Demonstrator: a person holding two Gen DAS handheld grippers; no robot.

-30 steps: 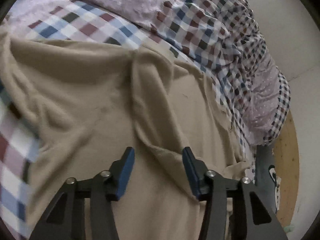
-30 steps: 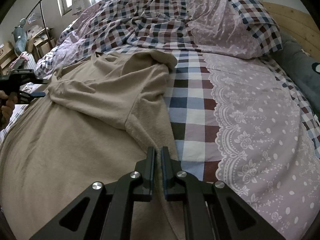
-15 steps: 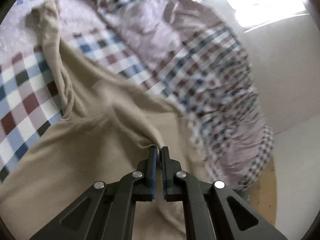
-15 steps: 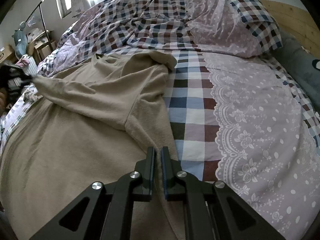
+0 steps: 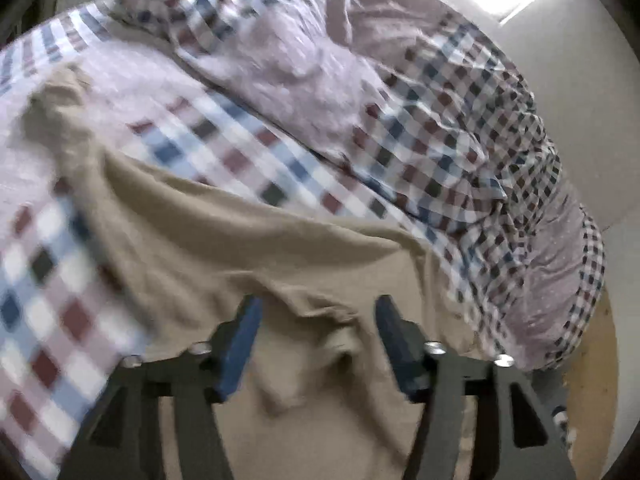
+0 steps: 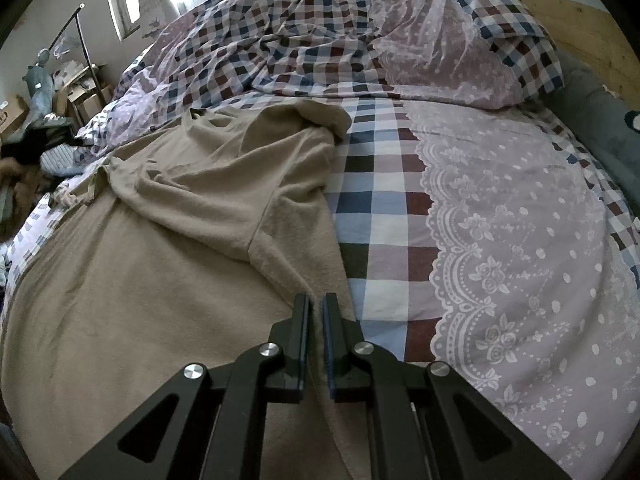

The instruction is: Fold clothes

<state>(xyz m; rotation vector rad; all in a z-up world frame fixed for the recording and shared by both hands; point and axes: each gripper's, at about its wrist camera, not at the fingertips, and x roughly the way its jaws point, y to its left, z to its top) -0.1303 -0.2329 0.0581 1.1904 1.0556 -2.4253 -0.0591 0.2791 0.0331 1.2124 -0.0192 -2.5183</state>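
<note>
Lying spread across the checked sheet (image 6: 384,216) is the beige garment (image 6: 152,280): soft, fuzzy knit, matte, body flat toward the near edge of the sheet. One sleeve (image 6: 248,168) is flopped over the body in loose diagonal folds, its cuff end rolled into a rounded lump at the far end of the garment, toward the rumpled duvet (image 6: 288,40).

Right gripper (image 6: 315,312): black fingers with blue pads, clenched nearly together on the garment's right edge where it meets the sheet. Fabric runs up between the pads (thin layer, seam edge).

Left gripper (image 5: 316,312): fingers spread wide, released, nothing between them. It sits just above a puckered ridge of the same beige garment (image 5: 240,248); the cloth there bunches into short crumpled wrinkles between the blue pads (image 5: 240,340). View is motion-blurred, so fine texture is unreadable.

Sheet beside the garment: blue, maroon and white squares, then a lilac panel with white lace scallops and dots (image 6: 520,240). Checked pillow (image 6: 500,40) lies beyond the sheet, against a pale wooden headboard (image 6: 592,28).
</note>
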